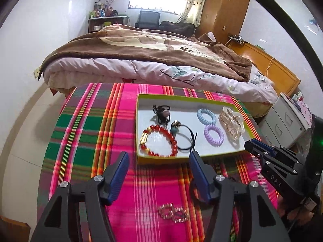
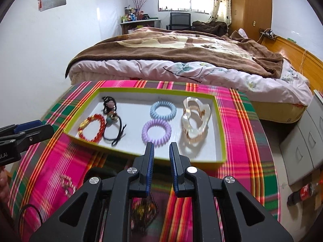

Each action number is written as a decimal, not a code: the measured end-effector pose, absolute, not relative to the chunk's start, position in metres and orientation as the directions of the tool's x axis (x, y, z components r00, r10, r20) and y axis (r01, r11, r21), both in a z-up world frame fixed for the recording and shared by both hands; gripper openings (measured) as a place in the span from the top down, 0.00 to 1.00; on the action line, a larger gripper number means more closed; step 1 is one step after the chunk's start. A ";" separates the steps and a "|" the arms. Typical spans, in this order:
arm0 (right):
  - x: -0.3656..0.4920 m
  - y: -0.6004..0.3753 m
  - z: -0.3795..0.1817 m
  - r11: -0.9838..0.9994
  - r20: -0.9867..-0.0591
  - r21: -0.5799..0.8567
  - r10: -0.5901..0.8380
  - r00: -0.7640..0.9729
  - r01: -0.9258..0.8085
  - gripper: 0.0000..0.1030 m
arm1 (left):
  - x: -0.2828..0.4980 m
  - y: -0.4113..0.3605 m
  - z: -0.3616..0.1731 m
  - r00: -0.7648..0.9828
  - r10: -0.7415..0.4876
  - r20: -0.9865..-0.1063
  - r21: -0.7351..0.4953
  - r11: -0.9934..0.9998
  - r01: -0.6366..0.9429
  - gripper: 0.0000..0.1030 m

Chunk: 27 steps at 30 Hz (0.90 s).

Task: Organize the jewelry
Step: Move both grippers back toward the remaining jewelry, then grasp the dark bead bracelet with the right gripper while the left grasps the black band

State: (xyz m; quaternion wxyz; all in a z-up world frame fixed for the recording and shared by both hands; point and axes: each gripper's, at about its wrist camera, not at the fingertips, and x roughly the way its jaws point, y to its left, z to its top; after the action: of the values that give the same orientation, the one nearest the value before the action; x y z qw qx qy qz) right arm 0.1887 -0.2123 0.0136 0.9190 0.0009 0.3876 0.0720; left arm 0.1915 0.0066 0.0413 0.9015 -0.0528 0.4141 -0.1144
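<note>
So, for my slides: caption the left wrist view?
Open left gripper above silver chain bracelet; green-rimmed tray ahead.

White walls, bright window, bed with brown blanket, wooden wardrobe, grey drawers.

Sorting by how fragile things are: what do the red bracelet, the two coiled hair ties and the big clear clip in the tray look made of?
Red bracelet: glossy translucent beads, glass or resin, with gold-coloured charms. Coiled hair ties, blue and purple: matte ribbed plastic spirals. Clear clip: see-through hard plastic, probably acrylic, with amber tinting.
</note>
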 end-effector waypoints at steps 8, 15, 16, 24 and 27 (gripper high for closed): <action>0.158 -0.227 -0.007 0.986 -0.743 0.120 0.168 0.648 -0.118 0.82 | 0.162 0.021 0.025 0.613 -0.255 -0.748 -0.230 0.966 0.121 0.33; 0.141 -0.224 -0.029 0.978 -0.776 0.154 0.209 0.595 -0.143 0.51 | 0.145 0.026 0.013 0.597 -0.264 -0.757 -0.252 0.962 0.106 0.33; 0.140 -0.221 -0.031 0.976 -0.779 0.155 0.214 0.590 -0.150 0.51 | 0.143 0.026 0.012 0.594 -0.263 -0.760 -0.251 0.962 0.105 0.33; 0.133 -0.203 -0.038 0.982 -0.793 0.078 0.164 0.587 -0.169 0.51 | 0.138 0.029 0.002 0.577 -0.260 -0.774 -0.252 0.963 0.097 0.33; 0.128 -0.199 -0.038 0.982 -0.793 0.061 0.156 0.589 -0.179 0.64 | 0.138 0.030 -0.001 0.571 -0.257 -0.780 -0.254 0.963 0.087 0.33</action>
State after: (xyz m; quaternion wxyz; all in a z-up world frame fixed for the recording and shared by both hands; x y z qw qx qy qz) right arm 0.1280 -0.1993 -0.0377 0.8912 -0.0128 0.4436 0.0940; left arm 0.1377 0.0303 -0.0011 0.8812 -0.0939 0.4529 -0.0978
